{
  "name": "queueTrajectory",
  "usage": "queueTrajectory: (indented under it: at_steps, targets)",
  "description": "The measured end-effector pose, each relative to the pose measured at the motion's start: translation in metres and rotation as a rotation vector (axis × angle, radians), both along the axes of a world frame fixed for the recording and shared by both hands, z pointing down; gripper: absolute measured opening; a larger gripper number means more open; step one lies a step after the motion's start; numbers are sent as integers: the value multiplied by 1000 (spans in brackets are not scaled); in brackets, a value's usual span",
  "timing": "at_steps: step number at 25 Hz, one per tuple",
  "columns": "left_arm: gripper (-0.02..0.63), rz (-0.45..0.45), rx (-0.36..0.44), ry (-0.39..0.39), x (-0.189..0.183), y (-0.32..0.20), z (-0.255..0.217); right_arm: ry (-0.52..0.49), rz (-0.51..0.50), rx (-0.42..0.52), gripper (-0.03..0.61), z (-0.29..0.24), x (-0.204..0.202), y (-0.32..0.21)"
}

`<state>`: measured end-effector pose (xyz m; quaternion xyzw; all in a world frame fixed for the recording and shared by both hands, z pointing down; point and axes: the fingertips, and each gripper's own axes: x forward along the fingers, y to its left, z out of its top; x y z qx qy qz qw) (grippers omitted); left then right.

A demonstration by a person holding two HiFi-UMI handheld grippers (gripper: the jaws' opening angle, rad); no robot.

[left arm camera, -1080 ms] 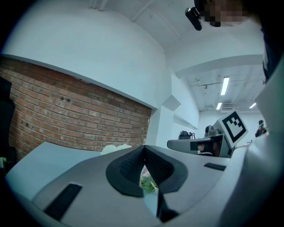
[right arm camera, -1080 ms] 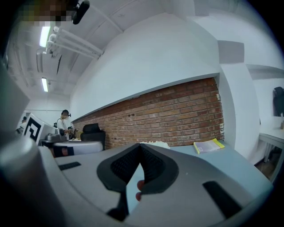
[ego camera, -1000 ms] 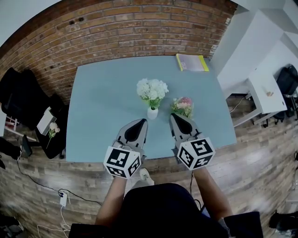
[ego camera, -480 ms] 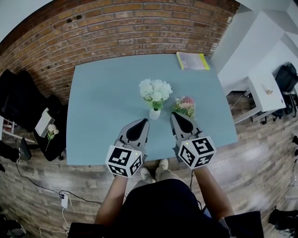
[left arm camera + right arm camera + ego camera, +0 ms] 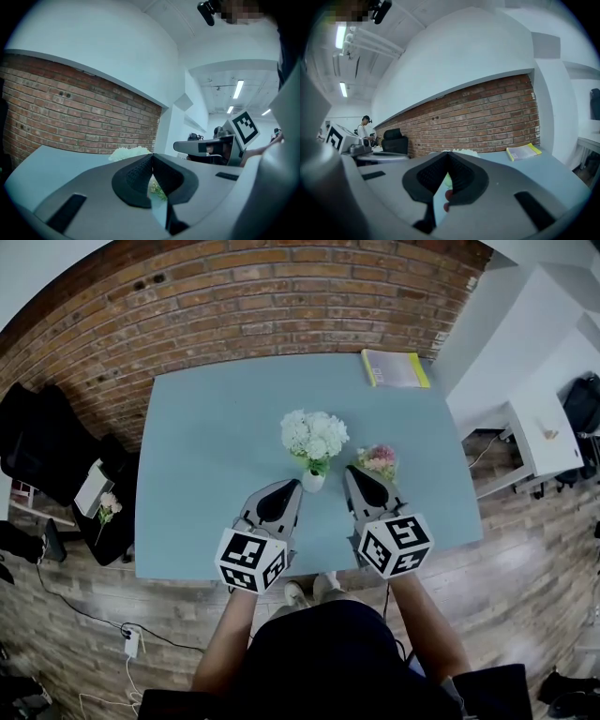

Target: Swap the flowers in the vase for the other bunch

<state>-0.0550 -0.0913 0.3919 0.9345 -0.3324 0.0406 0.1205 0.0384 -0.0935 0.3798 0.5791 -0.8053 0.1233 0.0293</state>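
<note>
We hold the left gripper (image 5: 288, 485) and right gripper (image 5: 353, 472), jaws together and empty, over the table's (image 5: 206, 446) near edge before the vase (image 5: 313, 482).

closed tongs (image 5: 447, 154), yellow book (image 5: 524, 151), brick wall (image 5: 487, 122)

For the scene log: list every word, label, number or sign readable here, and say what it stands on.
No text can be read.
Yellow booklet: cover print too small and blurred to read.
Marker cubes: black-and-white square patterns only, no letters or digits.
</note>
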Motion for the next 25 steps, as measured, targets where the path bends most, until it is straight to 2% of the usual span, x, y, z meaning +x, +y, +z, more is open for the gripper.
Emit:
queueTrajectory:
  at_steps: [8,12,17,21,25]
  targets:
    - [17,-23,-53,12,12,-20,21,-7,-13,-2,12,2,20,-25]
    - [106,-15,-79,16,22,-27,33,-8,-11,-11,12,6,32,-35]
    - [145,-19,-82,-9,30,-34,48,-10,-18,-28,12,13,39,-44]
    - [258,-45,-83,-5,37,-43,55,-9,-23,-43,12,19,45,-49]
    - [333,-61,-90,-14,43,-49,64,-11,-30,-57,12,26,49,-55]
